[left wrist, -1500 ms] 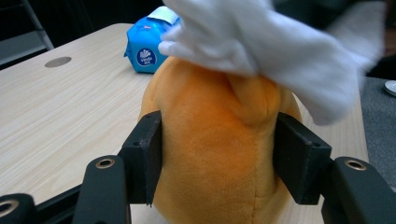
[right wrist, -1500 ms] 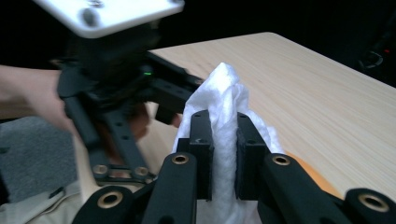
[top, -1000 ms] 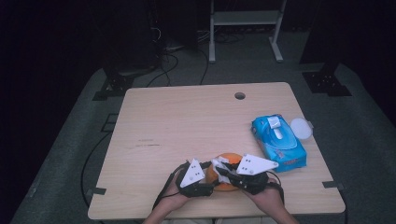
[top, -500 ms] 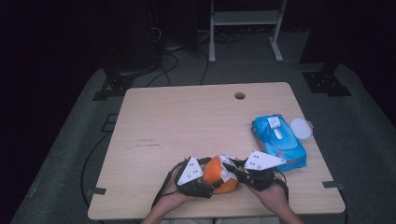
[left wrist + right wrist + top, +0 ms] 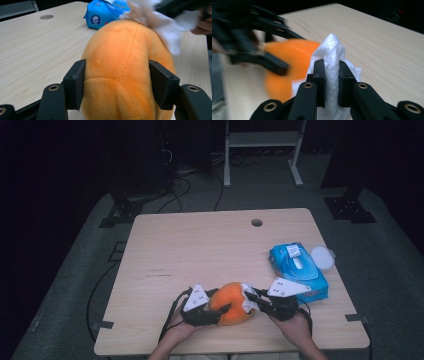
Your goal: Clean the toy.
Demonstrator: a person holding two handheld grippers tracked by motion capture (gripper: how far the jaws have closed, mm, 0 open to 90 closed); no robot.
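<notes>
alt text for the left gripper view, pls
The left tongs clamp an orange plush toy between two black jaws, close up. A white wipe touches the toy's top right, and a blue wipes pack lies behind on the wooden table.

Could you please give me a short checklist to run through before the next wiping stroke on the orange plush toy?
1. Left gripper clamps the orange plush toy on both sides: ok.
2. Right gripper shut on the white wipe: ok.
3. Wipe touches the toy: ok, it lies against the toy's top in the left gripper view.
4. Toy rests on the table or is lifted: cannot tell.
5. Blue wipe pack out of the way, beside the right gripper: ok.
6. White lid beside the pack, away from the work: ok.
</notes>
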